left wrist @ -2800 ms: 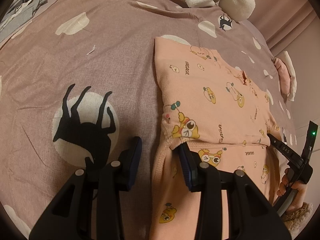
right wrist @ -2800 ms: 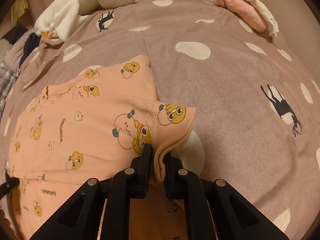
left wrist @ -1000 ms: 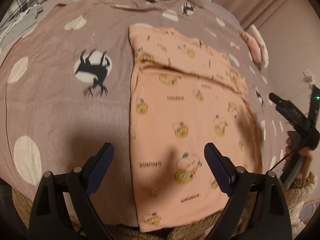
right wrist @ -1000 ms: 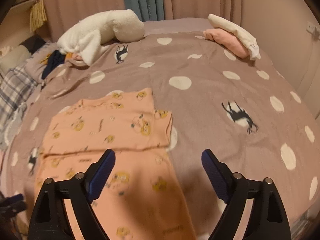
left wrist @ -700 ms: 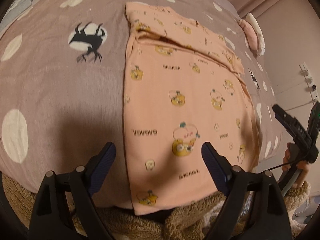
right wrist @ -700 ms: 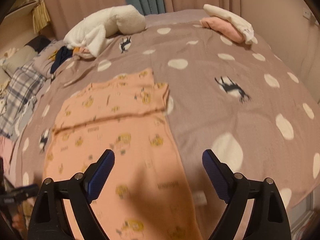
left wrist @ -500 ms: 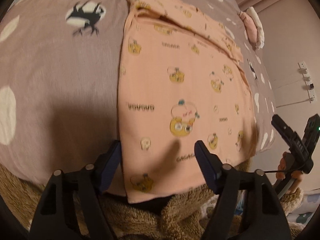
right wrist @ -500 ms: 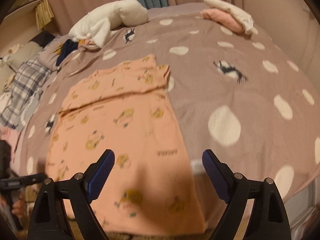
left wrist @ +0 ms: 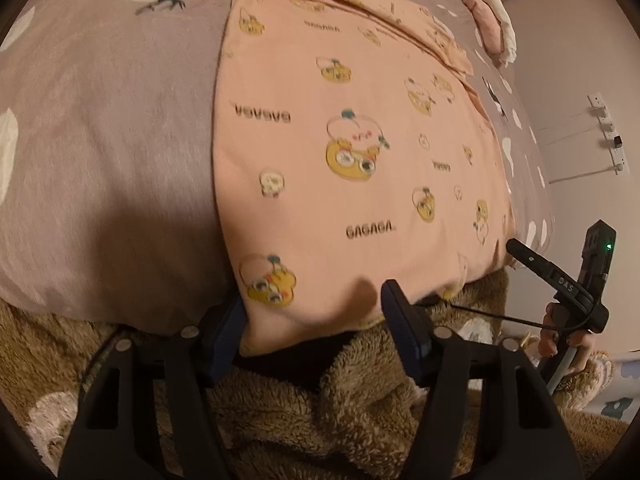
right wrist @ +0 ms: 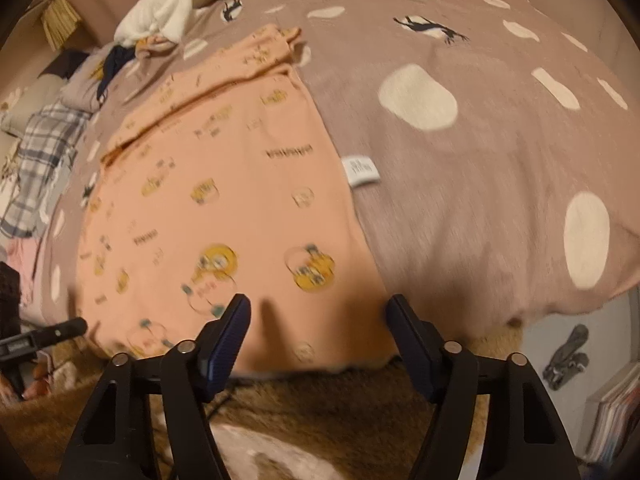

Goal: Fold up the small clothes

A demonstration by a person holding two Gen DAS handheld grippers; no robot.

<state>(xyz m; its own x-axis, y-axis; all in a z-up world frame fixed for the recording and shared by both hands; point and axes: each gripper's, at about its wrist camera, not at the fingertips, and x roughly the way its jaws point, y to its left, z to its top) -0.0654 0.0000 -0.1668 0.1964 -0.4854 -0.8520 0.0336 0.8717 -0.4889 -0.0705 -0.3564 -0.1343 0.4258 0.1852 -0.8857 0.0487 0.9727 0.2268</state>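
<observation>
A peach-pink garment (left wrist: 360,152), soft knit printed with yellow cartoon faces and the word GAGAGA, lies spread flat on the bed (left wrist: 104,128); its upper part is folded over itself into a band at the far end, and its near hem hangs just over the bed's edge. The bed cover is a matte mauve fabric dotted with cream ovals and black deer silhouettes; a small white care label (right wrist: 360,170) pokes out from the garment's right edge.

The left gripper (left wrist: 312,312) is at the garment's near left corner; its black plastic arms end in blue ribbed pads, and the jaws are closing with the hem's corner between them, though they stand apart and the pads do not yet press the cloth. The right gripper (right wrist: 318,320) is at the near right corner, its jaws likewise closing while spread, the hem lying between and just ahead of them; the view there is blurred.

Below the bed edge a shaggy brown fleece (left wrist: 320,412) with pale patches fills the foreground. A plush white bundle (right wrist: 168,12) and plaid cloth (right wrist: 44,160) lie at the far left of the bed; folded pink and white items (left wrist: 494,24) rest at the far right corner.
</observation>
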